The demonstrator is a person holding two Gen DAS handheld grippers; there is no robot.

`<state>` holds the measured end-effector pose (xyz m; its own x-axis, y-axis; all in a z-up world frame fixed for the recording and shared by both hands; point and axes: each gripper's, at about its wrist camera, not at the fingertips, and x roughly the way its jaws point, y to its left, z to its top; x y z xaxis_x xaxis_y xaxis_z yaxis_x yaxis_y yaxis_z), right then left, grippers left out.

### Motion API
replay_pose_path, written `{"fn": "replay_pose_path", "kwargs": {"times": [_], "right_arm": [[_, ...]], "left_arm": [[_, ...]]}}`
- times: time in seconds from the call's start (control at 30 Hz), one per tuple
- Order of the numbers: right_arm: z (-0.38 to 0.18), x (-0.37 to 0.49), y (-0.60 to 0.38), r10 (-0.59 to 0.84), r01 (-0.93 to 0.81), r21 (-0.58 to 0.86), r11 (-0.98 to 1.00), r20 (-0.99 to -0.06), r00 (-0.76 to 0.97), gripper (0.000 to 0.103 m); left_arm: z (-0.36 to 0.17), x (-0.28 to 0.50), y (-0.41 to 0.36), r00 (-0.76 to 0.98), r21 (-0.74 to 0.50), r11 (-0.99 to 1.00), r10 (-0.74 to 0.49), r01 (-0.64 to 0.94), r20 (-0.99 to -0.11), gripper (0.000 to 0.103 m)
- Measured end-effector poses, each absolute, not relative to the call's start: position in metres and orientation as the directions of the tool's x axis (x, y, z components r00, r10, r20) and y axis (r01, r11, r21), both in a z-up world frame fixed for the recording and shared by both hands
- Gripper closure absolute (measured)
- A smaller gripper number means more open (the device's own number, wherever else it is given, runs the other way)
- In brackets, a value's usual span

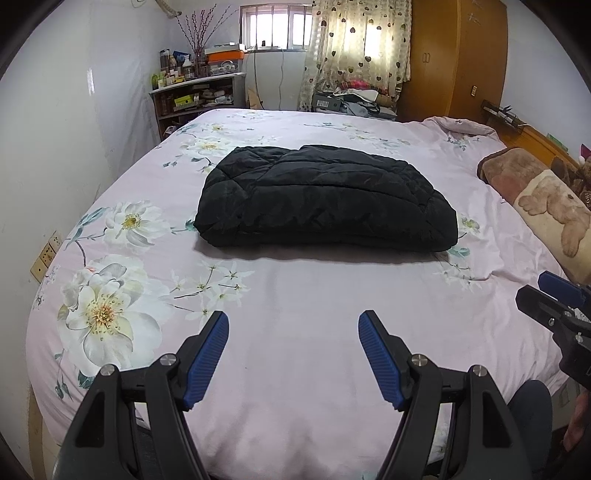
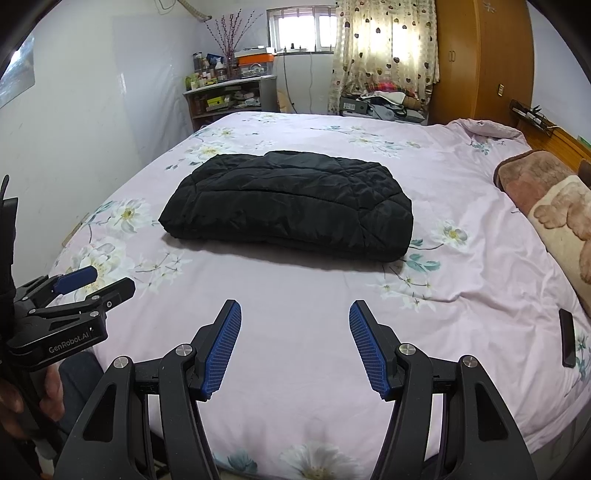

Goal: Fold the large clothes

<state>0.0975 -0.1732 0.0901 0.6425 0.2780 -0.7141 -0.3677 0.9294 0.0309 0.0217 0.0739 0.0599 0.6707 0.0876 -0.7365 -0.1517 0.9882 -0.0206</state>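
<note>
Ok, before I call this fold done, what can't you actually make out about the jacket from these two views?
- Black jacket: its far edge is hidden by its own bulk in both wrist views.
- Its underside and tucked layers lie against the bedspread, so sleeve placement is unknown.
- Any zipper or label is too dark to tell.
- Left gripper and right gripper, both open, show nothing closer.

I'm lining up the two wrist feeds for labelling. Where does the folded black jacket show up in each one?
Left wrist view: the black jacket lies centre, slightly right, on the pink floral bedspread, beyond the open left tongs.
Right wrist view: the jacket lies centre, slightly left, beyond the open right tongs.
Shared landmark: the barred window on the far wall.
</note>
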Motion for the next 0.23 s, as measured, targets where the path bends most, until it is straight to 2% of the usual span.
{"fn": "replay_pose_path", "kwargs": {"times": [0.23], "right_arm": [[0.0923,0.0961,-0.1757,0.28,-0.366,0.033,0.93,-0.71,0.646,0.042]], "left_arm": [[0.0608,0.0196,0.0687,0.677,-0.023,0.987,0.09,-0.157,-0.73,0.028]]}}
